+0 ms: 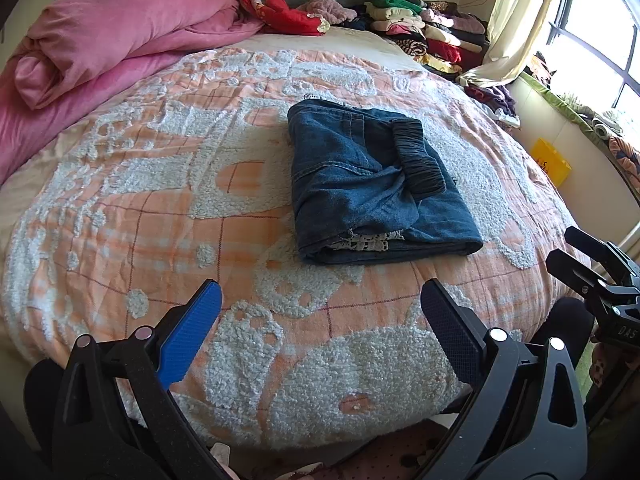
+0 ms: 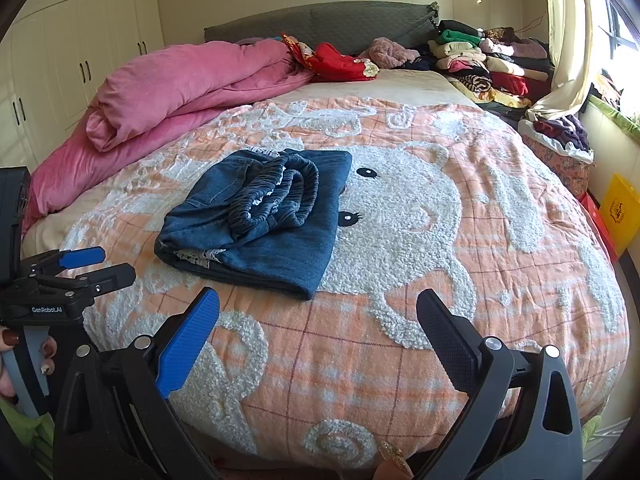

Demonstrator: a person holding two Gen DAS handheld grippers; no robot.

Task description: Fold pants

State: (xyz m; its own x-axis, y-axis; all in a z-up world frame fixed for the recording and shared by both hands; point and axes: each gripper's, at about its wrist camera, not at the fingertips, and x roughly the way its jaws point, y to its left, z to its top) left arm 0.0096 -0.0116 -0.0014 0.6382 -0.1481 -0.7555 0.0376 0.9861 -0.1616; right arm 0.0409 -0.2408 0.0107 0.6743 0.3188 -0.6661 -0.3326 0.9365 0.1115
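A pair of blue denim pants [image 1: 336, 168] lies folded into a compact rectangle in the middle of the bed, its dark elastic waistband [image 1: 416, 156] bunched on top. In the right wrist view the same pants [image 2: 288, 248] sit left of centre on the bear-patterned blanket [image 2: 400, 208]. My left gripper [image 1: 320, 296] hovers open over the bed's near edge, short of the pants, holding nothing. My right gripper [image 2: 318, 300] is open and empty too, just near of the pants' front corner. Each gripper shows in the other's view: the right gripper [image 1: 564, 246] at the right edge, the left gripper [image 2: 114, 264] at the left edge.
A rolled pink duvet [image 1: 112, 36] fills the bed's far left. Stacked folded clothes [image 1: 420, 28] and a red garment [image 1: 288, 12] lie by the grey headboard [image 2: 320, 24]. A yellow bag [image 2: 620, 212] stands on the floor to the right. A hand [image 2: 44, 352] holds the left gripper.
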